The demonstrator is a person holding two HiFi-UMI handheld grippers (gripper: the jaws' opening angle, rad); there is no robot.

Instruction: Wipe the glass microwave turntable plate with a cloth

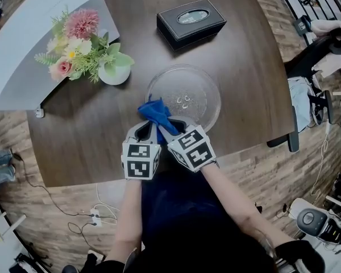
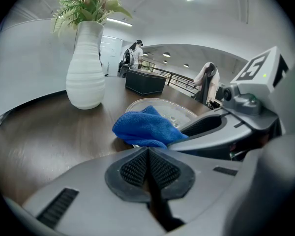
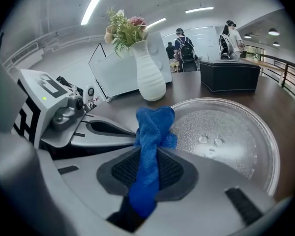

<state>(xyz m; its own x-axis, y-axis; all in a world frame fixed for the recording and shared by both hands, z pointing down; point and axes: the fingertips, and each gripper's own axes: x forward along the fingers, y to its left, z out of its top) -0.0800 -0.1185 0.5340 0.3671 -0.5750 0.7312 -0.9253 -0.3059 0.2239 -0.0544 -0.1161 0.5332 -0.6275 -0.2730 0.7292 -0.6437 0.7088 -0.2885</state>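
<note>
- Head view: Person at dark wood table point(image 1: 91, 147), one gripper per hand, both side by side at the table's near edge. Left gripper point(image 1: 147, 126) & right gripper point(image 1: 166, 127) point fwd, tips close together. Blue cloth point(image 1: 154, 111) sits bunched at the tips, over the near-left rim of the glass plate point(image 1: 202, 87). Plate lies flat mid-table. Black box point(image 1: 191, 21) stands beyond it, well apart. White vase point(image 1: 114, 74) w/ flowers point(image 1: 79, 41) stands to the plate's left.
- Left gripper view: Left gripper point(image 2: 148, 168) has jaws pressed together, pads meeting, nothing between them. Blue cloth point(image 2: 142, 127) lies just ahead of the tips. Right gripper point(image 2: 226, 127) comes in from the right, one finger reaching the cloth. Glass plate point(image 2: 182, 113) shows behind the cloth. Vase point(image 2: 86, 68) stands upright at left. Black box point(image 2: 145, 82) sits farther back.
- Right gripper view: Right gripper point(image 3: 147, 168) is clamped on the blue cloth point(image 3: 152, 127). A strip of cloth runs down between the pads, the rest bunched above the tips at the plate's left rim. Glass plate point(image 3: 236, 132) fills the right side, small raised bumps at its centre. Left gripper point(image 3: 73, 117) sits just beside, at left. Vase point(image 3: 150, 77) & black box point(image 3: 230, 75) stand behind. People are in the background.
</note>
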